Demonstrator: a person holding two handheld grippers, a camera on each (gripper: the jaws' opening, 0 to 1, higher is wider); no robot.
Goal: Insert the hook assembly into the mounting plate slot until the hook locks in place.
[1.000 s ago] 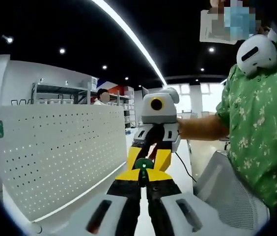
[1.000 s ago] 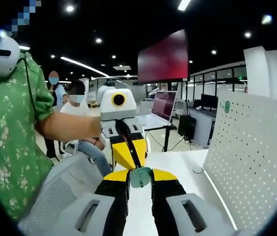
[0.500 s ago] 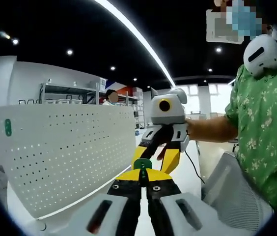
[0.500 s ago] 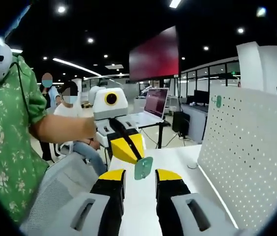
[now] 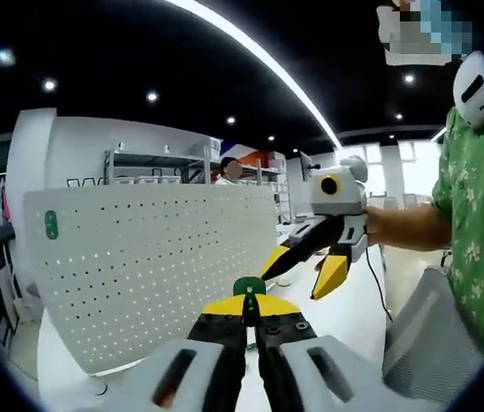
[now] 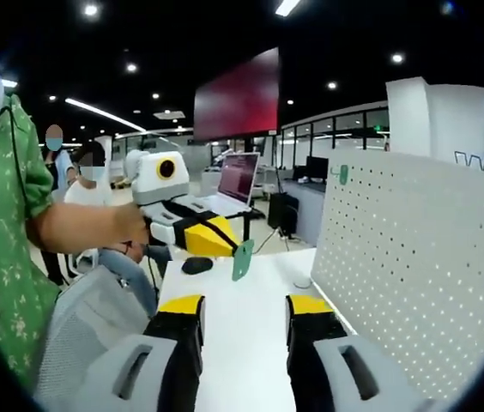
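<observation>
A small green hook assembly [image 5: 249, 287] sticks up from the tips of my left gripper [image 5: 249, 302], which is shut on it. In the right gripper view, the hook assembly [image 6: 242, 259] shows as a green plate hanging from the left gripper [image 6: 232, 247] above the table. My right gripper [image 6: 246, 307] is open with nothing between its jaws; it stands open, apart from the hook, to the right [image 5: 298, 280]. The white perforated mounting plate [image 5: 156, 266] stands upright beside both grippers, also on the right [image 6: 405, 240]. A green tag [image 5: 51, 225] sits at its top corner.
A white table [image 6: 242, 335] runs under the grippers. A laptop [image 6: 235, 180] and a dark mouse [image 6: 196, 265] lie at its far end. A grey mesh chair [image 6: 96, 313] and a person in a green shirt [image 5: 482, 215] are beside it. Seated people [image 6: 92, 184] are behind.
My right gripper has opened and let go of the green hook assembly, which stays in the left gripper. The two grippers have drawn apart, and more of the mounting plate has come into both views.
</observation>
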